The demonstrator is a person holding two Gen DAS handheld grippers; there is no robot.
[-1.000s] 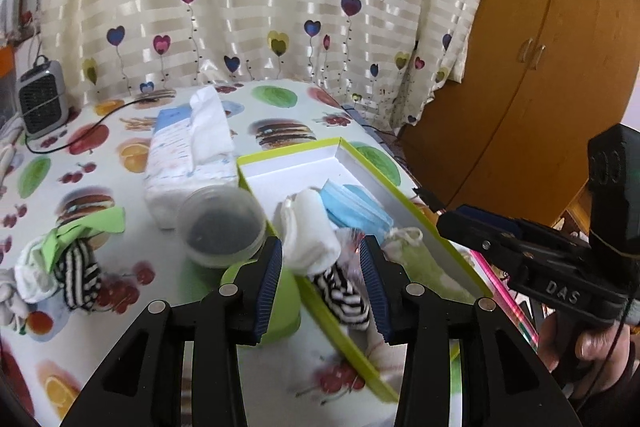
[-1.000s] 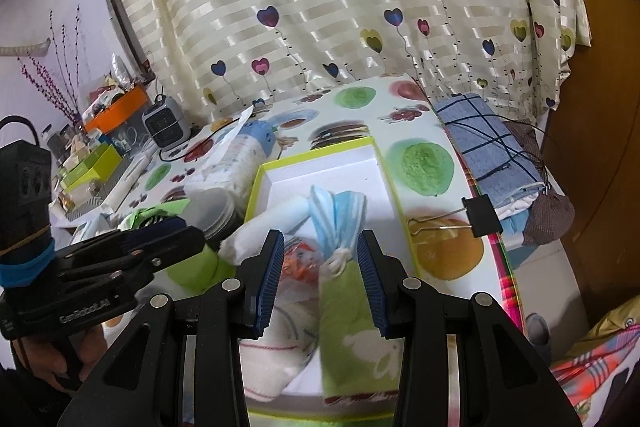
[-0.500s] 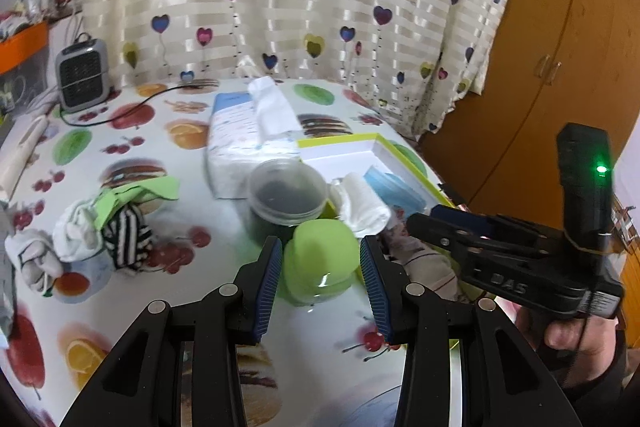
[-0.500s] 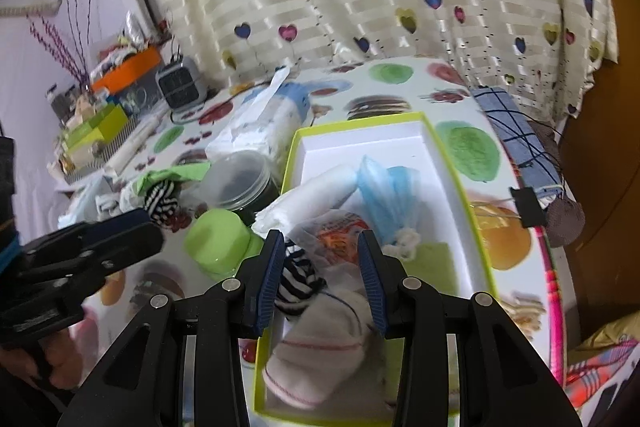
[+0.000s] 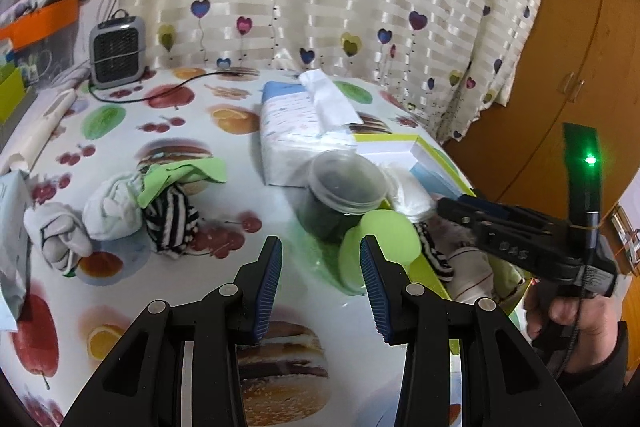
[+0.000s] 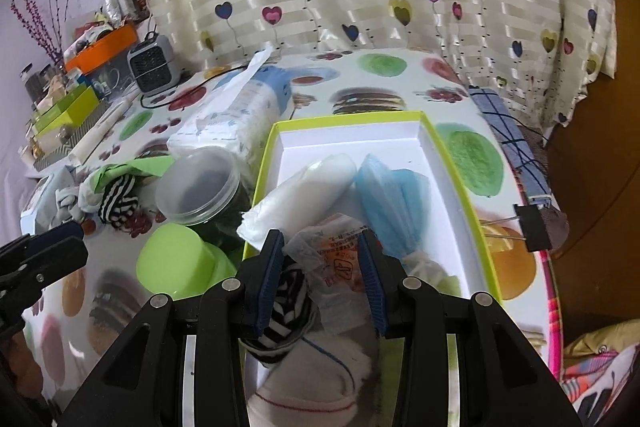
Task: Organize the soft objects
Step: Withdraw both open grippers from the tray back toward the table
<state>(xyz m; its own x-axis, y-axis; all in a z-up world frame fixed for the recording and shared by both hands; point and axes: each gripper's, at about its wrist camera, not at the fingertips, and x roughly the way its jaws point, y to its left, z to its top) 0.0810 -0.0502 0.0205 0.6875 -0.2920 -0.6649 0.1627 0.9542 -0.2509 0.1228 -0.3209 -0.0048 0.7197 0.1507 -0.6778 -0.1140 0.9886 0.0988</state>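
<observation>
Several soft items already lie inside the green-rimmed box (image 6: 456,187): a white roll (image 6: 308,183), a blue face mask (image 6: 396,195), a crinkled packet (image 6: 336,259), a striped sock (image 6: 288,299) and a white sock (image 6: 312,383). The right gripper (image 6: 320,279) hangs over the box's near end, jaws apart and holding nothing. Left of the box, a heap of socks and a green cloth (image 5: 120,203) waits on the fruit-print table (image 5: 168,131), and the left gripper (image 5: 320,283), open and empty, points toward it; roughly half the job seems done.
</observation>
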